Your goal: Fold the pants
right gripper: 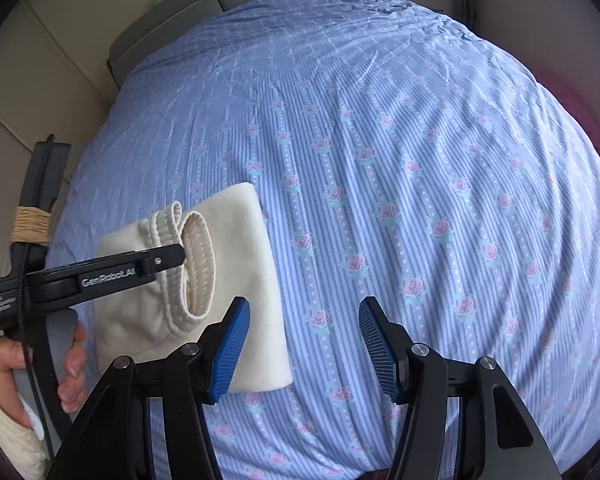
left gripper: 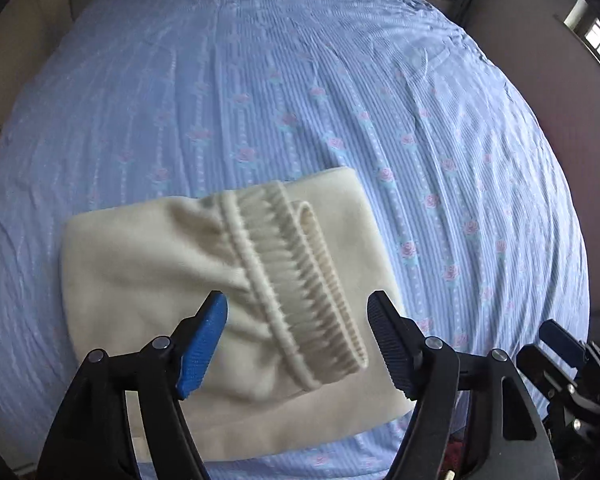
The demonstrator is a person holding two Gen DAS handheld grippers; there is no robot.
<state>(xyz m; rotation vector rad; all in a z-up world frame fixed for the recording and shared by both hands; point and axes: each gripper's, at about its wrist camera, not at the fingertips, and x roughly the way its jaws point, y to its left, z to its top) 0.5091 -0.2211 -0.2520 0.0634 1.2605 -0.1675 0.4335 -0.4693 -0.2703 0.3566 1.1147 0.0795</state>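
The cream pants (left gripper: pixel 140 260) lie folded into a thick rectangle on the bed, with the ribbed elastic waistband (left gripper: pixel 300 280) on top and slightly gaping. My left gripper (left gripper: pixel 298 304) hovers just above the waistband, jaws wide apart and not pressing the cloth. In the right wrist view the same pants (right gripper: pixel 252 248) sit at the lower left, with the left gripper (right gripper: pixel 180 254) reaching over the waistband (right gripper: pixel 198 256). My right gripper (right gripper: pixel 304 304) stands open over the sheet, its left finger above the pants' right edge, nothing between its pads.
A blue striped bedsheet (right gripper: pixel 420 160) with pink roses covers the bed, creased at the far end. A grey headboard (right gripper: pixel 172 28) stands behind it. A hand in a cream sleeve (right gripper: pixel 72 360) holds the left gripper's handle. A window (left gripper: pixel 598 46) is at the far right.
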